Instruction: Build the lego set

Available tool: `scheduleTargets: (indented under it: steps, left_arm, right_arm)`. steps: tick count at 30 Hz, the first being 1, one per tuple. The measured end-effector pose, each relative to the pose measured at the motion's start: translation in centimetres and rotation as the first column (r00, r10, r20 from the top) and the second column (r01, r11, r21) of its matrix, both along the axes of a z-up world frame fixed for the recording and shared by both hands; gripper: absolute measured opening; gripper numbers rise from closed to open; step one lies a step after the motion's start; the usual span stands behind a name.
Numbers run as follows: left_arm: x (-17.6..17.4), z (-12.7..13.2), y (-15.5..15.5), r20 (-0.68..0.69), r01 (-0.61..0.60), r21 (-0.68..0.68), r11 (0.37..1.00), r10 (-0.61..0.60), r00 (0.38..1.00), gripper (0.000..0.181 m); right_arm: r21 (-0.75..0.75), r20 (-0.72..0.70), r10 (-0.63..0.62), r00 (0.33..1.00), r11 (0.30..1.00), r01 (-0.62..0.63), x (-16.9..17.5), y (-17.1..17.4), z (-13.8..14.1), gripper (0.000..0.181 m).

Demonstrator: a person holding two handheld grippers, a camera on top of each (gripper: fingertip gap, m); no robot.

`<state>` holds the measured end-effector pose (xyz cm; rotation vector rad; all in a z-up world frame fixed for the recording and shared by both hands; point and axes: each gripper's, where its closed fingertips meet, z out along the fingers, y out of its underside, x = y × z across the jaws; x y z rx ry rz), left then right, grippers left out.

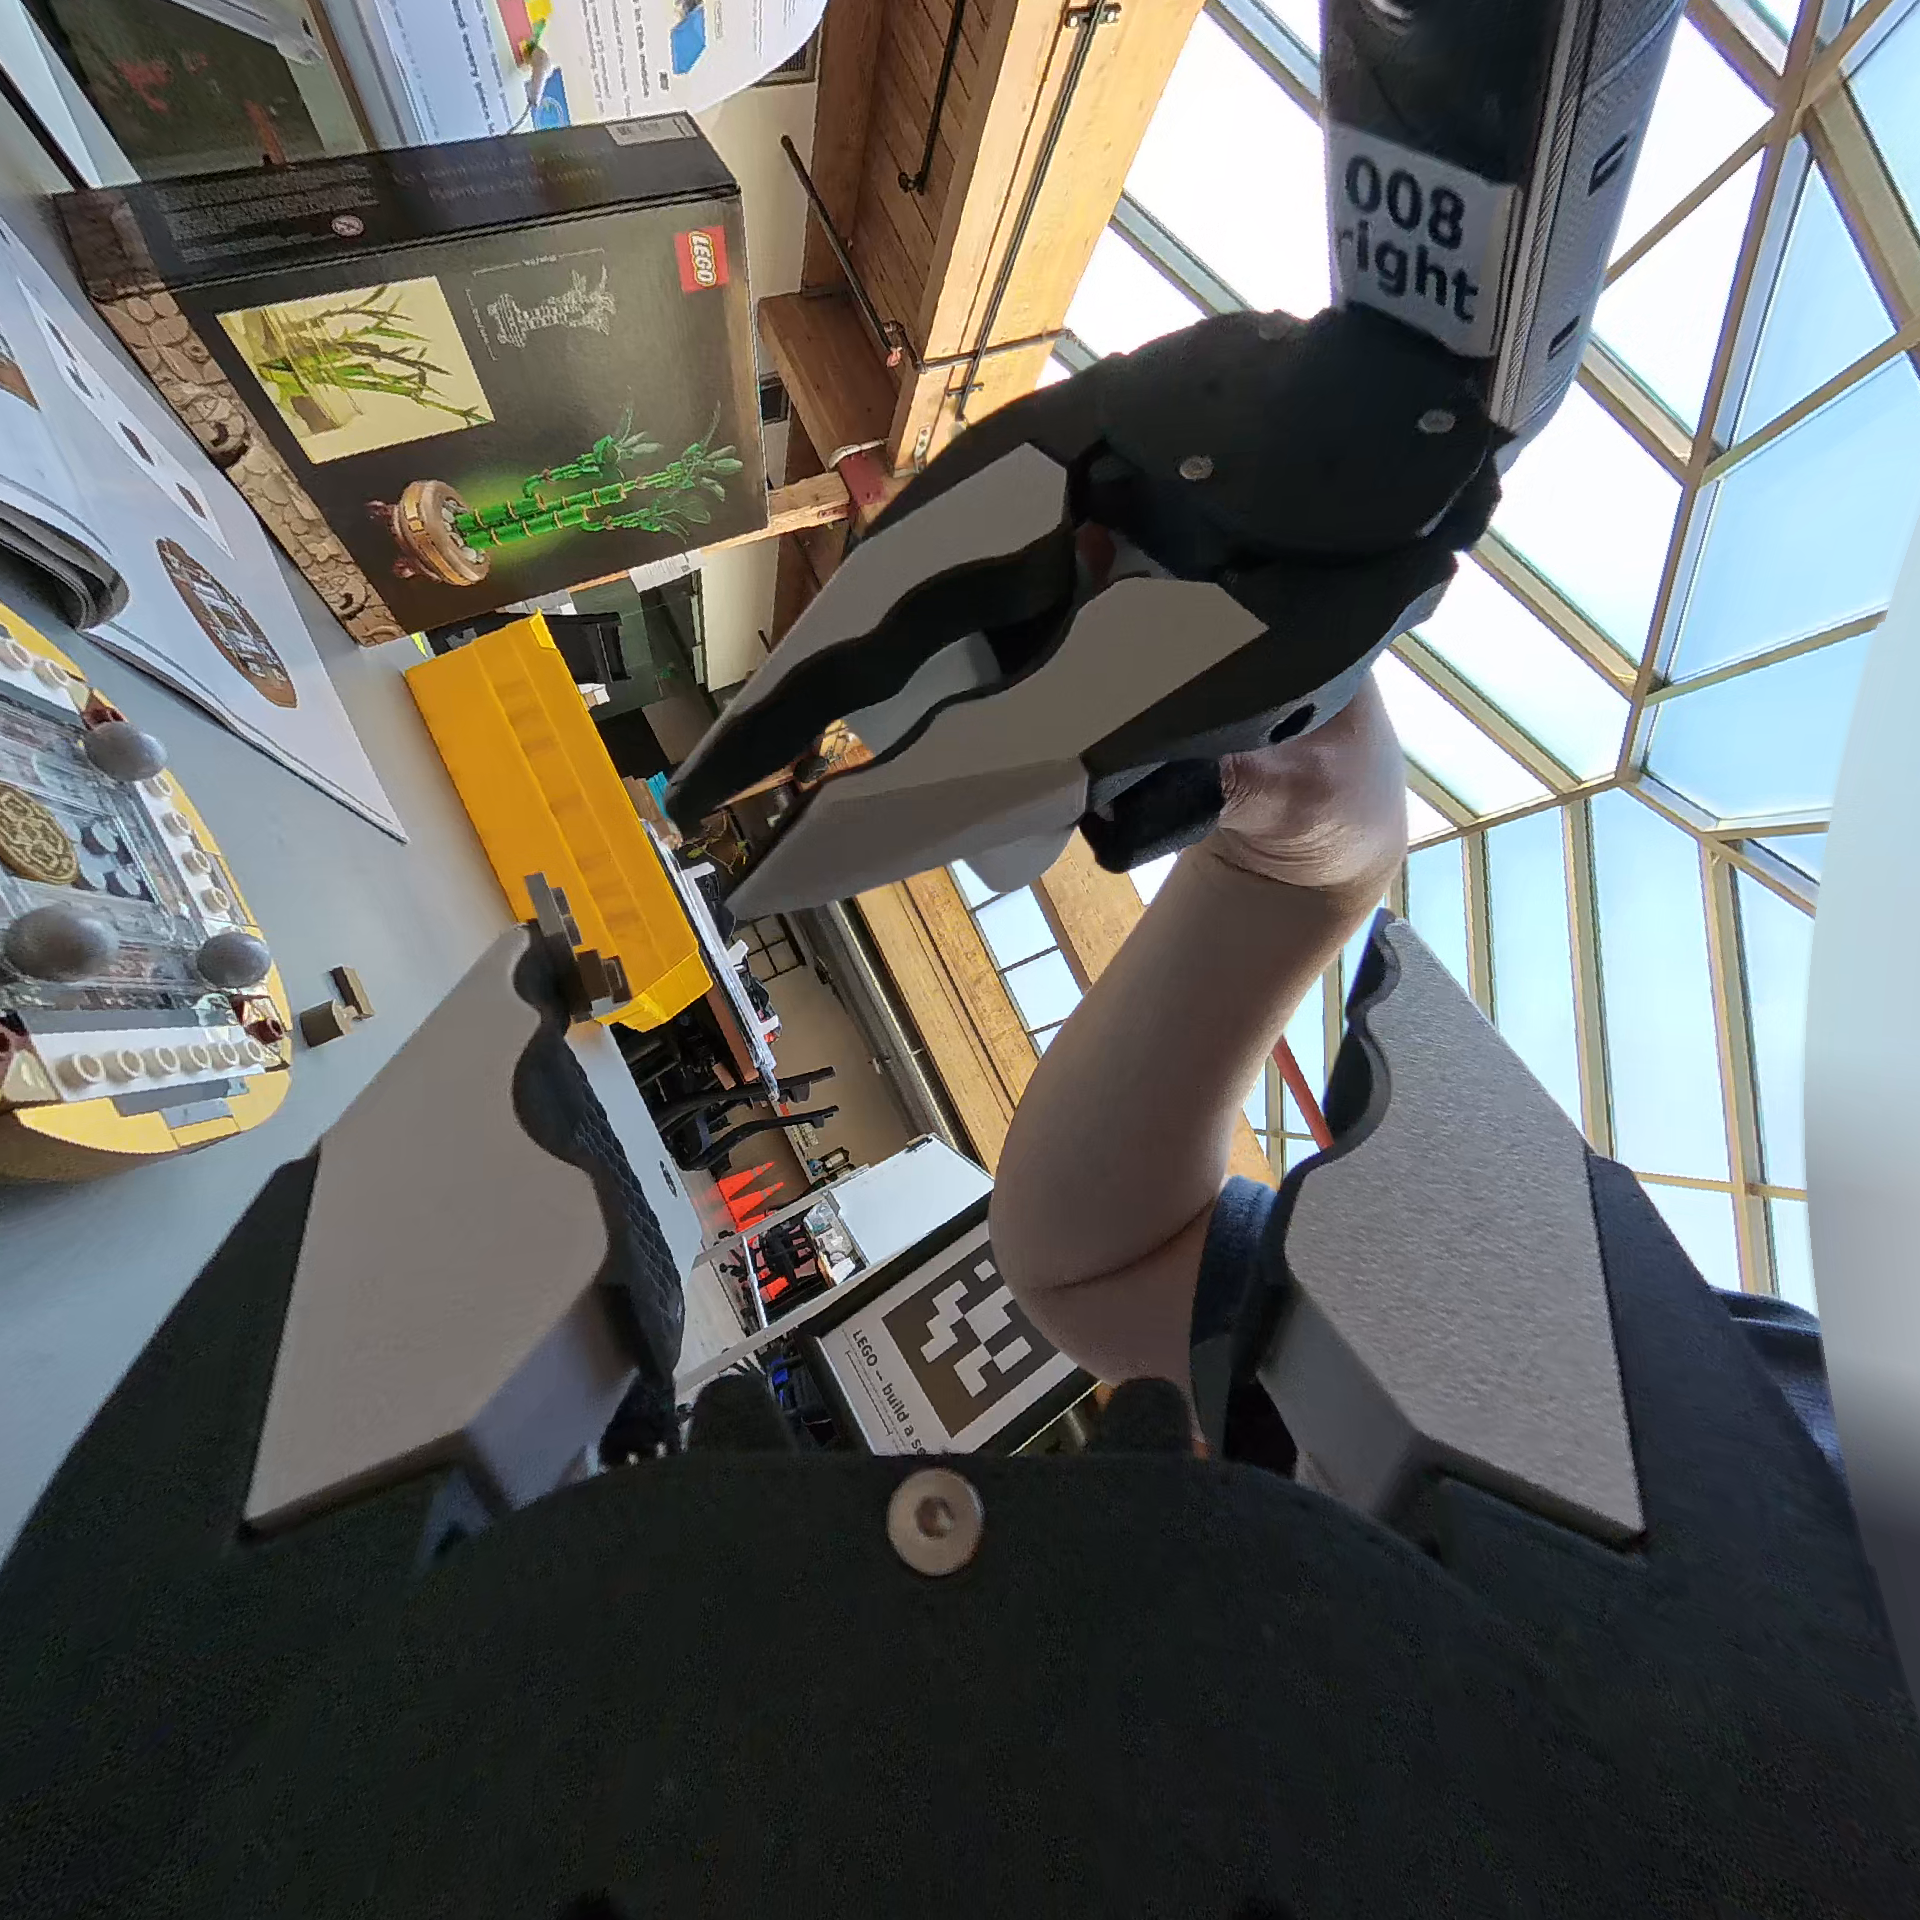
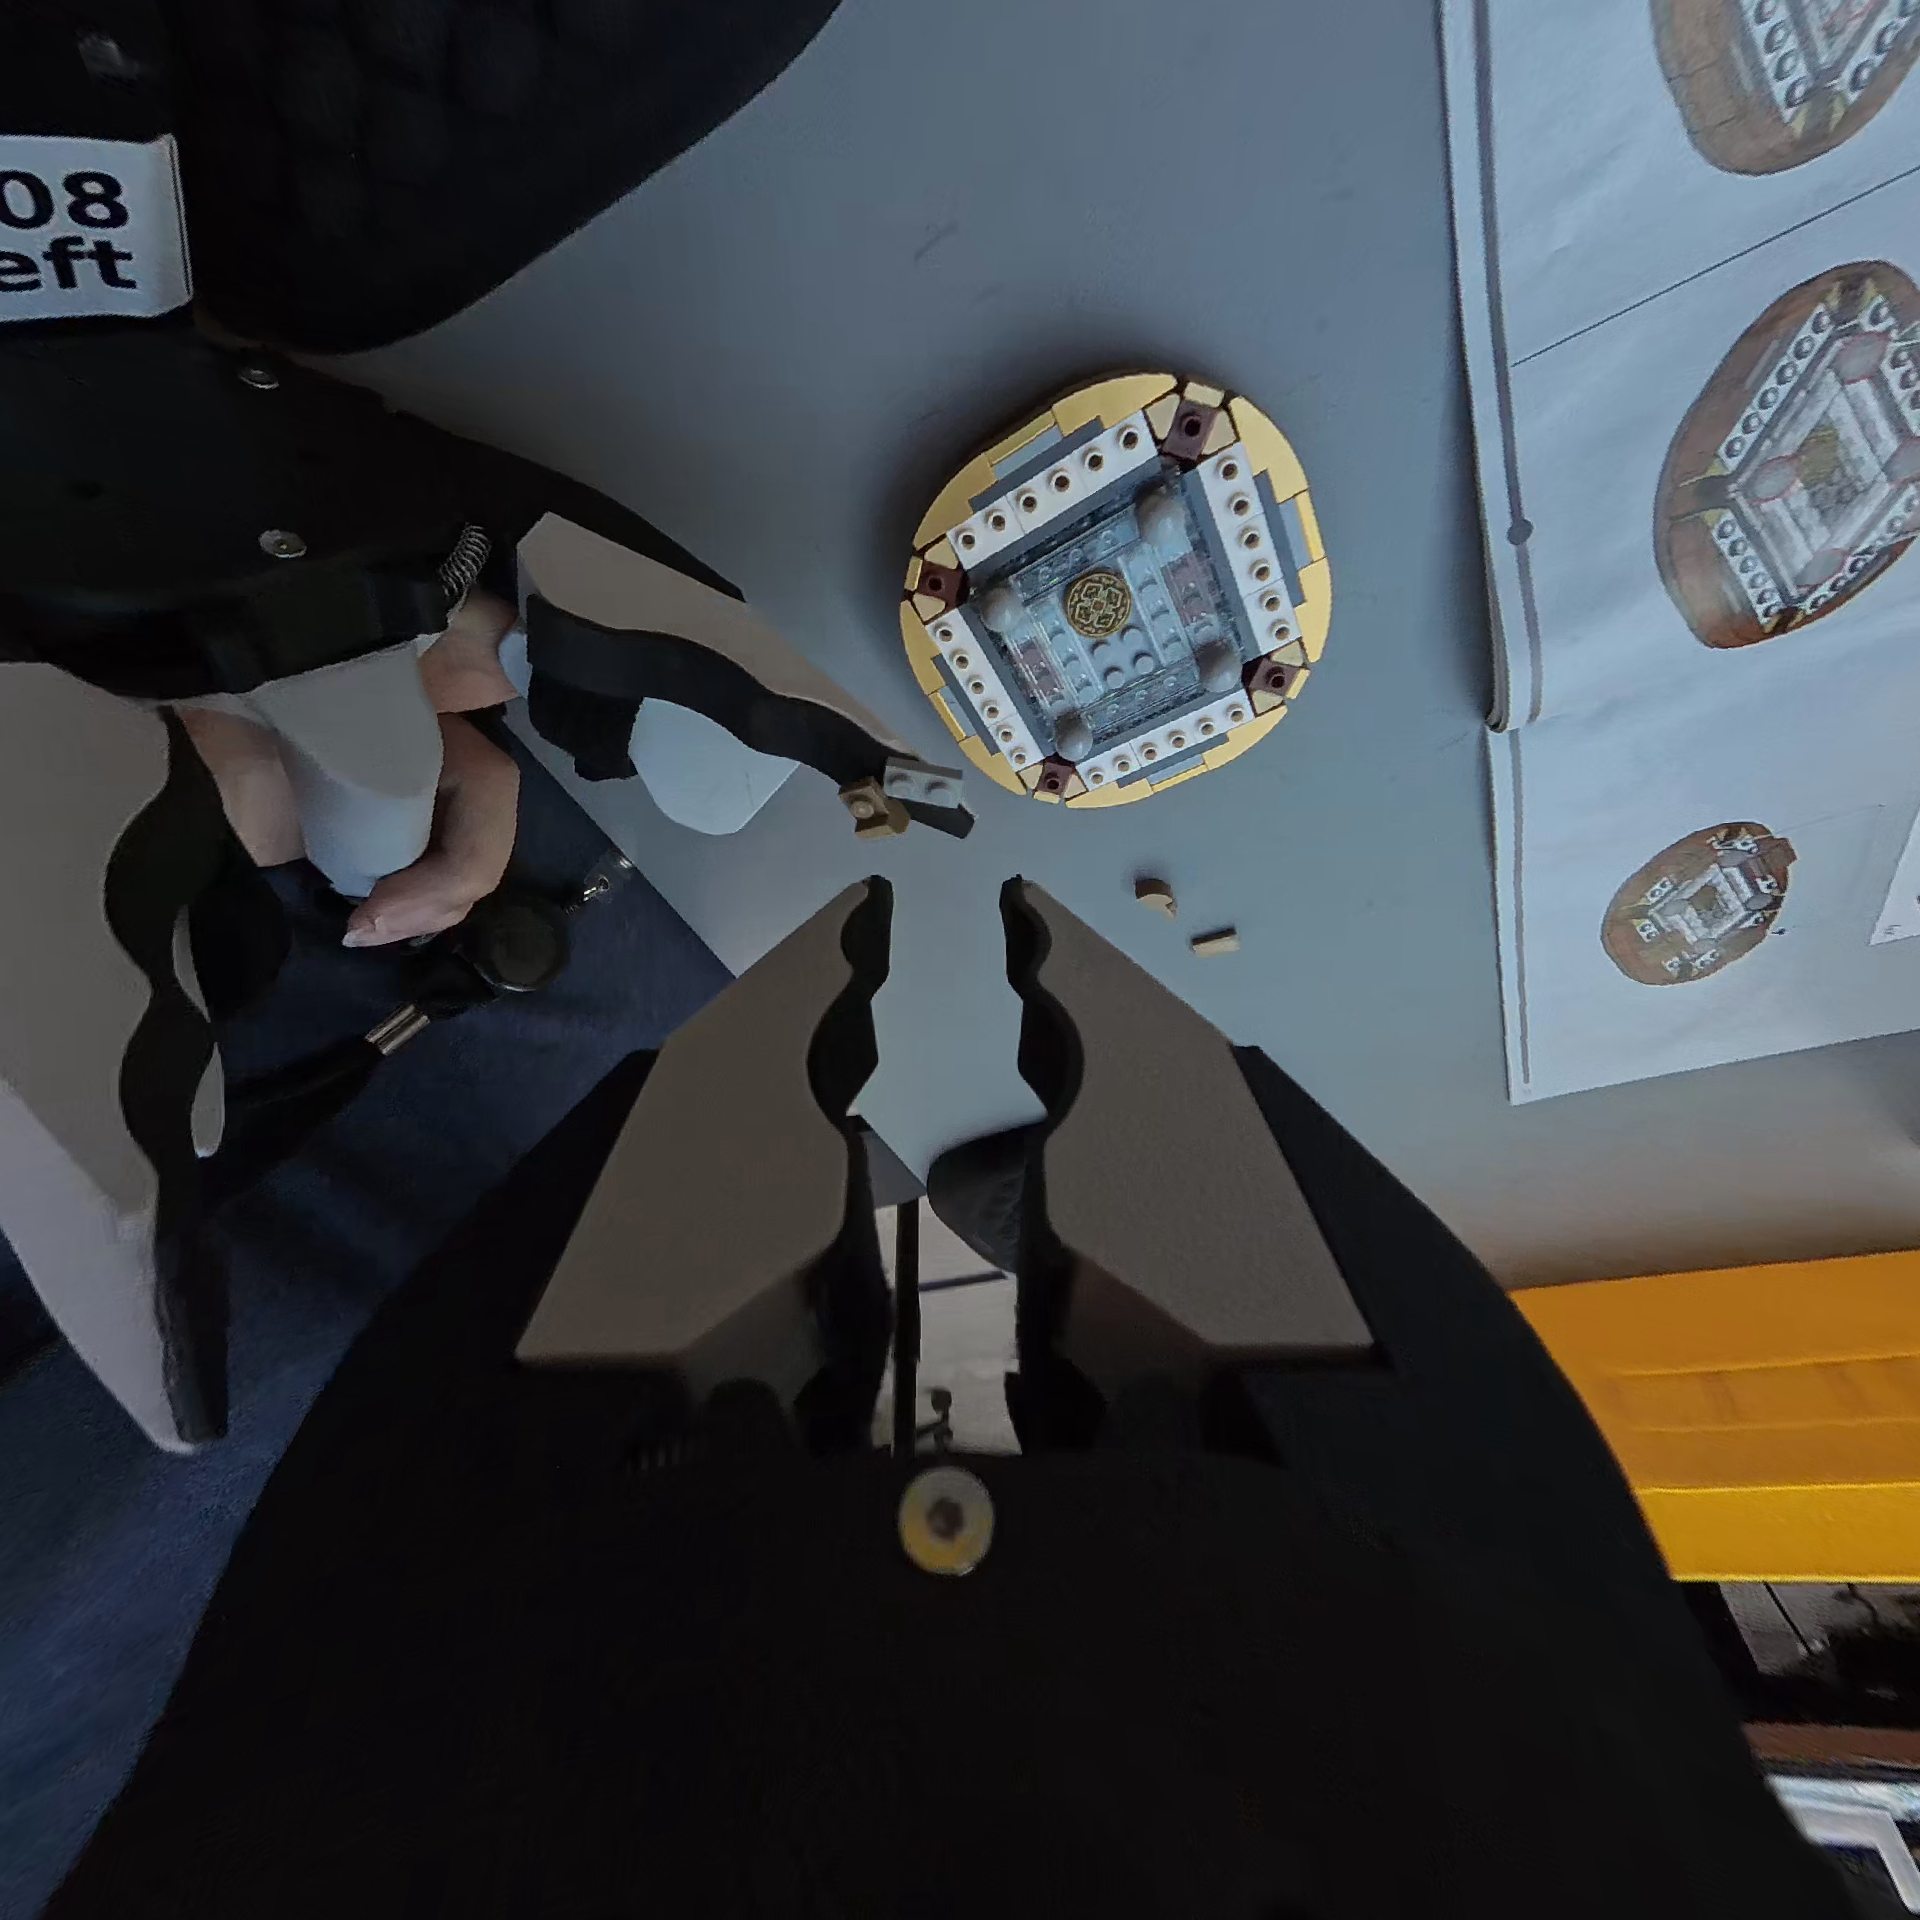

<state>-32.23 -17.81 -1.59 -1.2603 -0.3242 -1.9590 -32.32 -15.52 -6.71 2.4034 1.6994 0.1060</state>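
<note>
The round gold-rimmed lego build (image 2: 1304,582) lies on the grey table; it also shows at the left edge of the left wrist view (image 1: 125,935). My left gripper (image 1: 956,935) is wide open. A small grey-and-tan lego piece (image 1: 577,956) sits at the tip of one of its fingers (image 2: 727,696), and shows beside the build in the right wrist view (image 2: 914,798). I cannot tell if the piece rests on the table. My right gripper (image 2: 948,894) hovers just short of that piece, its jaws a narrow gap apart and empty. It shows raised in the left wrist view (image 1: 707,852).
Two small tan pieces (image 2: 1184,920) lie loose near the build. An open instruction booklet (image 2: 1662,727) lies beyond it. A yellow bin (image 1: 551,800) and the black lego box (image 1: 468,364) stand on the table. The table edge (image 2: 707,935) runs close to the left gripper.
</note>
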Motion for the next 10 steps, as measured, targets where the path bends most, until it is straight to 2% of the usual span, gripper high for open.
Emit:
scheduleTargets:
  steps: [3, 5, 7, 10]
  left_arm:
    - [-0.5, 0.3, -0.1, -0.002, -0.009, 0.018, 1.000, 0.009, 1.000, 0.145]
    - [-0.8, 0.5, -0.1, -0.004, -0.015, 0.031, 0.999, 0.015, 1.000, 0.145]
    - [-0.9, 0.7, -0.2, -0.005, -0.012, 0.044, 0.999, 0.012, 1.000, 0.144]
    - [-0.9, 0.9, -0.4, -0.007, 0.005, 0.060, 0.998, -0.005, 1.000, 0.144]
  right_arm:
    - [0.050, -0.201, -0.045, 0.978, 0.997, 0.057, -0.5, 1.1, 1.8, 0.018]
    - [0.107, -0.395, -0.051, 0.917, 0.989, 0.101, -1.0, 2.4, 3.4, 0.017]
    - [0.203, -0.593, 0.023, 0.805, 0.971, 0.122, -1.3, 3.8, 5.5, 0.017]
    - [0.303, -0.816, 0.170, 0.553, 0.940, 0.159, -1.4, 4.0, 8.5, 0.017]
